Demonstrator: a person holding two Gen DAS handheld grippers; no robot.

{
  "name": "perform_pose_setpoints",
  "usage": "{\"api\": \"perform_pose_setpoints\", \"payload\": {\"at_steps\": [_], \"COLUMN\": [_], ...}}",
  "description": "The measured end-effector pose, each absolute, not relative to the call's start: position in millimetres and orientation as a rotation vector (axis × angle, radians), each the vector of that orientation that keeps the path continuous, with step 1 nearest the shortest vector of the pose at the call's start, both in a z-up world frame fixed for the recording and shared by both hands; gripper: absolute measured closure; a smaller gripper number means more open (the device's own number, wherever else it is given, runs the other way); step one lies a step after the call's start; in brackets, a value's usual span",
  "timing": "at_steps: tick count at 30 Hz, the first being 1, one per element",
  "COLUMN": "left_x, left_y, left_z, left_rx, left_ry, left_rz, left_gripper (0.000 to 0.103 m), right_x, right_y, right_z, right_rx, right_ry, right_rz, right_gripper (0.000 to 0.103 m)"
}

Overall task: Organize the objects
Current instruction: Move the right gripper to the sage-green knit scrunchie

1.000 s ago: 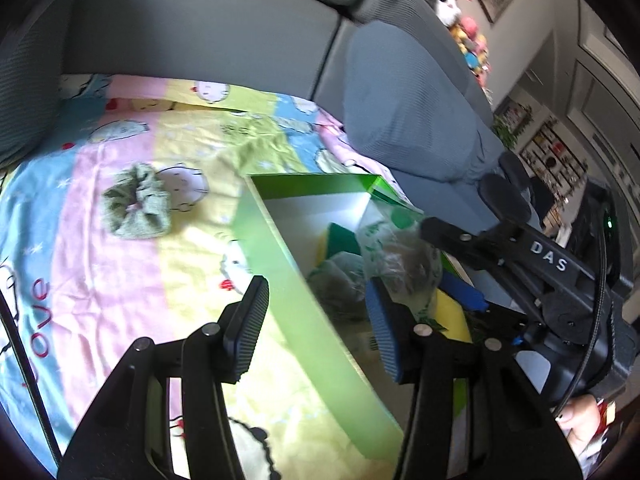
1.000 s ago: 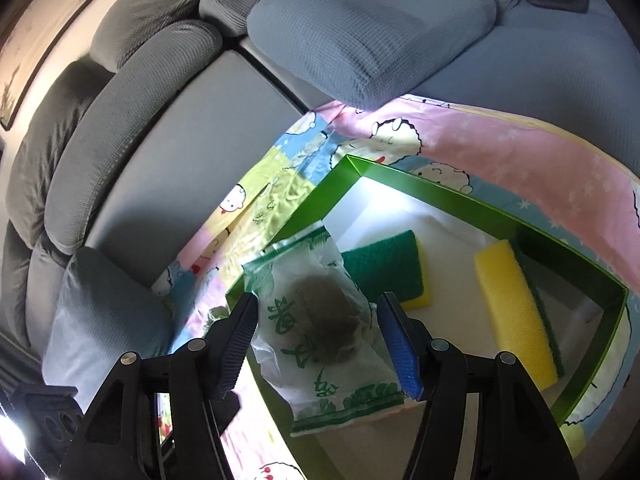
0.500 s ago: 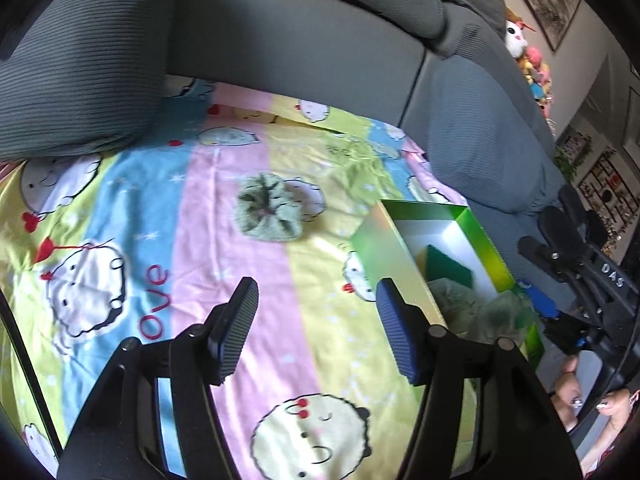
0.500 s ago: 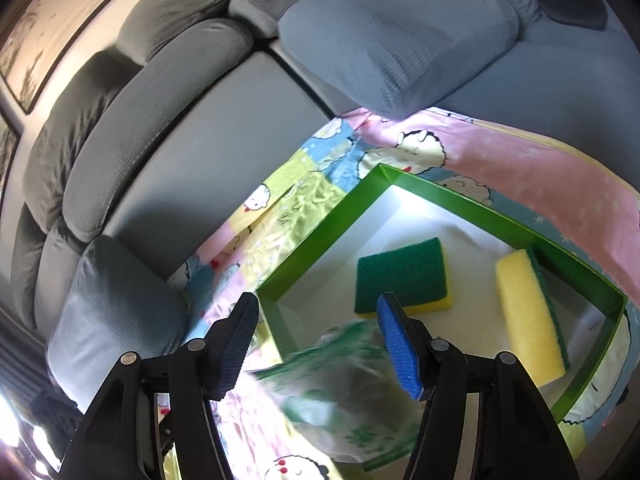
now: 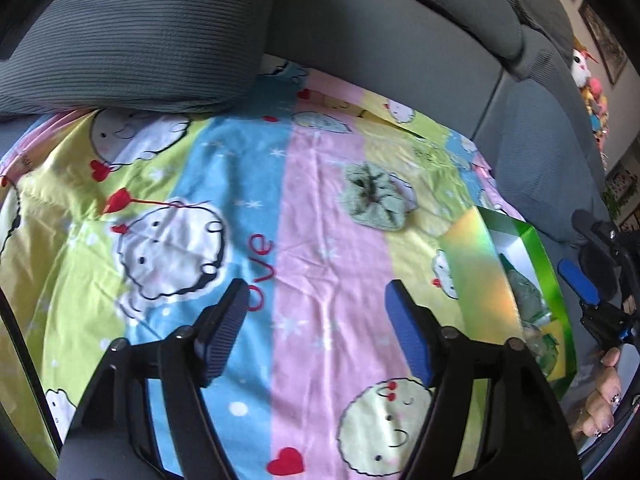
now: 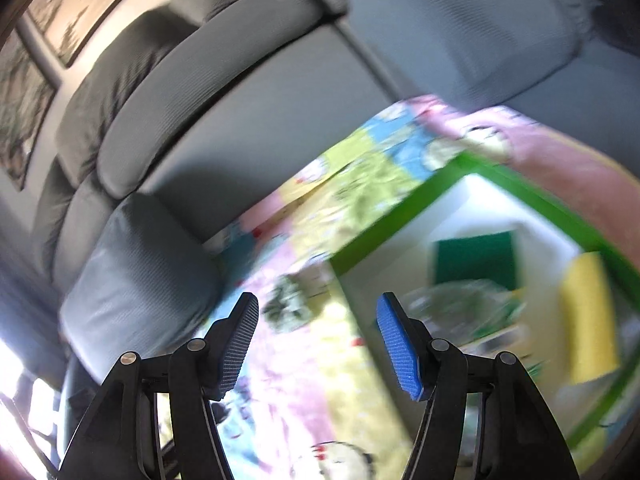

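Grey sofa (image 5: pixel 400 32) fills more of my left view now, since I've swung off the green box (image 5: pixel 548 264) onto the cartoon blanket (image 5: pixel 320 280). Bagged item (image 6: pixel 472 308) dropped in the box beside both sponges (image 6: pixel 588 312). Scrunchie (image 5: pixel 372 200) lies ahead, unobstructed. Both left gripper (image 5: pixel 316 328) and right gripper (image 6: pixel 316 344) spread wide, holding nothing.

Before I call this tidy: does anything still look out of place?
Yes. The green scrunchie lies alone on the blanket, outside the green box that holds the sponges and the plastic bag. Both grippers are open and empty.
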State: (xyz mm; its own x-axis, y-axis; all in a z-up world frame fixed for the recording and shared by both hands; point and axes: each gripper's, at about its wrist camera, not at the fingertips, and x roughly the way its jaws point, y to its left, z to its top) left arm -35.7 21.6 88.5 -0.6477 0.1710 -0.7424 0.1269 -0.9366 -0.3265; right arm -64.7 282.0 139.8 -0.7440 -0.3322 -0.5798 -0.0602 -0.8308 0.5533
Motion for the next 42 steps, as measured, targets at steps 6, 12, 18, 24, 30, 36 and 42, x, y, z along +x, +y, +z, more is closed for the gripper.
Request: {"api": "perform_pose_setpoints", "payload": {"at_steps": [6, 12, 18, 24, 30, 36, 42], "left_x": [-39.3, -40.9, -44.7, -43.8, -43.7, -43.6, -45.3], "left_y": [-0.6, -14.7, -23.4, -25.8, -27.3, -30.3, -26.8], "left_z": [79.2, 74.0, 68.0, 67.9, 66.9, 63.4, 59.3], "left_rx": [-1.369, -1.418, -1.460, -1.451, -1.455, -1.470, -1.494], "left_ry": [-0.621, -0.674, -0.682, -0.712, -0.731, -0.763, -0.767], "left_rz": [2.814, 2.838, 2.842, 2.824, 2.813, 2.788, 2.741], "left_gripper": [0.025, 0.024, 0.024, 0.024, 0.024, 0.024, 0.024], "right_x": [-117.1, -172.9, -199.9, -199.0, -181.4, -141.8, -99.8], "right_y": [226.6, 182.4, 165.0, 154.8, 158.4, 151.8, 160.6], "right_z": [112.7, 66.9, 18.7, 13.8, 17.5, 27.6, 33.0], "right_rx": [1.177, 1.238, 1.385, 1.412, 1.479, 1.606, 1.638], "right_ry": [-0.711, -0.578, -0.475, -0.338, -0.482, -0.482, -0.520], "right_rz": [-2.600, -2.532, -2.611, -2.643, -2.504, -2.375, -2.299], "right_gripper": [0.029, 0.029, 0.029, 0.071, 0.080, 0.080, 0.080]}}
